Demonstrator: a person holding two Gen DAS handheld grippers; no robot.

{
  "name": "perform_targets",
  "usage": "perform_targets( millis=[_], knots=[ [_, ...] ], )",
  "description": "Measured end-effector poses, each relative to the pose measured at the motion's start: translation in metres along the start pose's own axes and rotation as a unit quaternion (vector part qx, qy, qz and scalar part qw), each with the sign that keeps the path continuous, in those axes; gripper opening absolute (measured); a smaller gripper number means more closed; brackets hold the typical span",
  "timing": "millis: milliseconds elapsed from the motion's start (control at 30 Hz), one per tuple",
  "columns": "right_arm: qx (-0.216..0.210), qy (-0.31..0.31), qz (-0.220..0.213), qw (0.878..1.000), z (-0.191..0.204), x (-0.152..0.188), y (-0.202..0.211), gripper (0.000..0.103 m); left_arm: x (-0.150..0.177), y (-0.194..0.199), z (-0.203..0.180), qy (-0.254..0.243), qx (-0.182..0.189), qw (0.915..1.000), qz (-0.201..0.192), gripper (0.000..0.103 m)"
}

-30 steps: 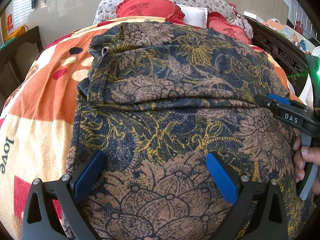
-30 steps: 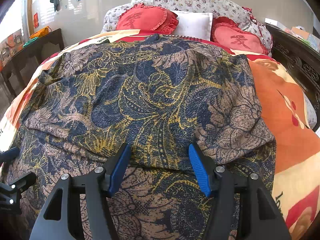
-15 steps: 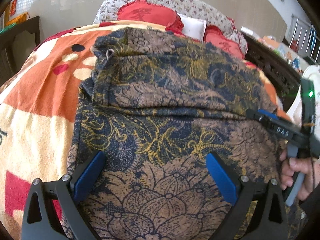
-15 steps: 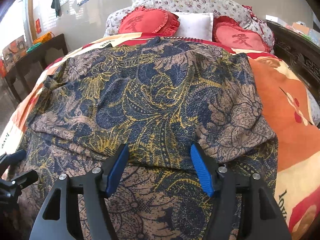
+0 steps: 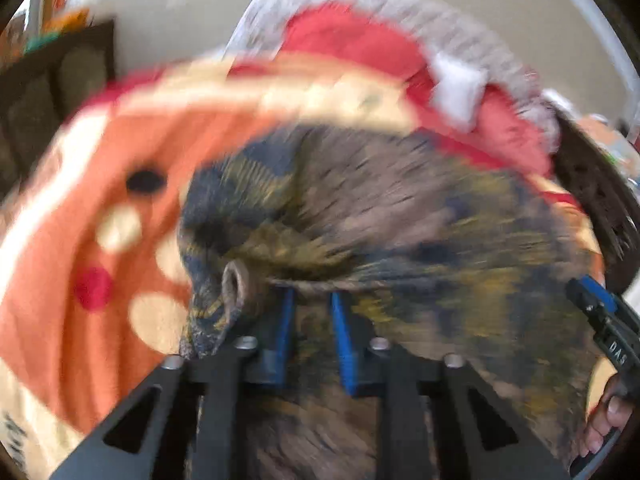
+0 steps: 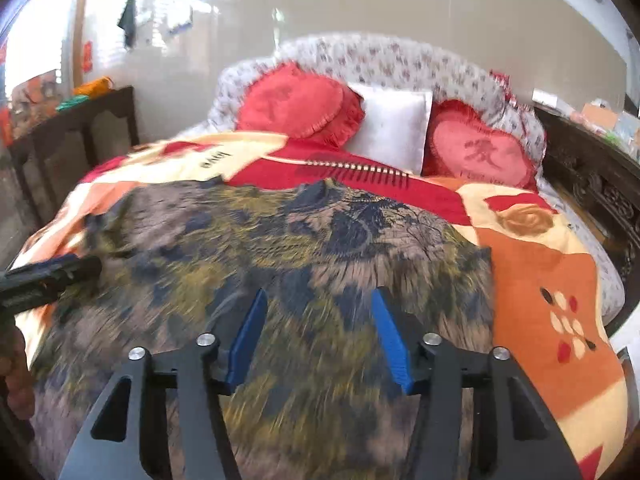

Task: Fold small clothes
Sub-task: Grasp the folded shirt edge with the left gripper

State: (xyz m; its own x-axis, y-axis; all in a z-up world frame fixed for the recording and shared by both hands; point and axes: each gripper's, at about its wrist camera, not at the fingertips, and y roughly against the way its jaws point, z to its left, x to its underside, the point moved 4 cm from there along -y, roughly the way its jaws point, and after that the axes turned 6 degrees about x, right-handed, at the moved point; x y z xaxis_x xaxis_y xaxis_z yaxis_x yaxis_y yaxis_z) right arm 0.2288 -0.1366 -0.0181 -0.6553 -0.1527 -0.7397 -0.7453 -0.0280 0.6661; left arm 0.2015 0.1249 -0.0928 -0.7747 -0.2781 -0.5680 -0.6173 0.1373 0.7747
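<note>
- The left gripper (image 5: 311, 318), wide open a second earlier, was closing on the garment (image 5: 420, 216) hem (fold likely starting).
- The right gripper (image 6: 316, 336) fingers were closing, gripping nothing visible.

One patterned garment (image 6: 280, 264) in navy, tan and gold lies on one bed, over one orange, red and cream blanket (image 6: 552, 280). Two red heart-shaped cushions (image 6: 296, 104) (image 6: 480, 152) and one white pillow (image 6: 394, 128) stand at the head, against one floral headboard (image 6: 400, 60). Two tongs show: the left tongs (image 5: 310, 300) and the right tongs (image 6: 320, 316).
</note>
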Motion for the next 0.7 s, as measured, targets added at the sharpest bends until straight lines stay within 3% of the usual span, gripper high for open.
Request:
perform_targets(
  millis=[67, 100, 200, 333, 400, 467, 533, 600, 633, 667, 700],
  knots=[
    [0.008, -0.017, 0.054, 0.998, -0.011, 0.006, -0.036, 0.030, 0.005, -0.003, 0.004, -0.015, 0.009, 0.9995, -0.028, 0.016],
    [-0.001, -0.013, 0.050, 0.999, -0.012, 0.010, -0.044, 0.029, 0.008, -0.003, 0.003, -0.025, 0.006, 0.9990, -0.036, 0.016],
    [0.039, 0.058, 0.017, 0.997, 0.006, 0.017, -0.041, 0.030, 0.007, -0.004, 0.009, -0.013, 0.023, 0.9990, -0.037, 0.016],
    [0.009, 0.036, 0.039, 0.999, 0.001, 0.005, -0.028, 0.030, 0.006, 0.004, 0.011, -0.020, 0.035, 0.9989, -0.024, 0.016],
    [-0.008, 0.018, 0.026, 0.999, -0.007, 0.006, -0.001, 0.030, 0.008, 0.019, 0.005, -0.033, 0.036, 0.9987, -0.015, 0.024],
    [-0.011, 0.028, 0.014, 0.999, -0.015, 0.020, 0.024, 0.030, 0.018, 0.039, -0.003, -0.051, 0.047, 0.9973, -0.024, 0.057],
    [0.002, 0.051, 0.041, 0.998, -0.018, 0.050, 0.023, 0.036, 0.030, 0.042, -0.011, -0.076, 0.044, 0.9959, -0.021, 0.068],
    [0.014, 0.059, 0.093, 0.994, -0.025, 0.084, -0.001, 0.040, 0.045, 0.024, -0.020, -0.115, 0.015, 0.9931, 0.014, 0.069],
    [0.007, 0.043, 0.058, 0.997, -0.031, 0.084, 0.004, 0.043, 0.051, 0.017, -0.023, -0.139, -0.003, 0.9901, 0.019, 0.071],
    [0.000, 0.034, 0.062, 0.997, -0.035, 0.082, 0.004, 0.043, 0.053, 0.017, -0.028, -0.163, -0.015, 0.9865, 0.003, 0.072],
    [-0.003, 0.030, 0.069, 0.997, -0.036, 0.078, 0.005, 0.043, 0.051, 0.016, -0.028, -0.156, -0.015, 0.9876, 0.010, 0.072]
  ],
)
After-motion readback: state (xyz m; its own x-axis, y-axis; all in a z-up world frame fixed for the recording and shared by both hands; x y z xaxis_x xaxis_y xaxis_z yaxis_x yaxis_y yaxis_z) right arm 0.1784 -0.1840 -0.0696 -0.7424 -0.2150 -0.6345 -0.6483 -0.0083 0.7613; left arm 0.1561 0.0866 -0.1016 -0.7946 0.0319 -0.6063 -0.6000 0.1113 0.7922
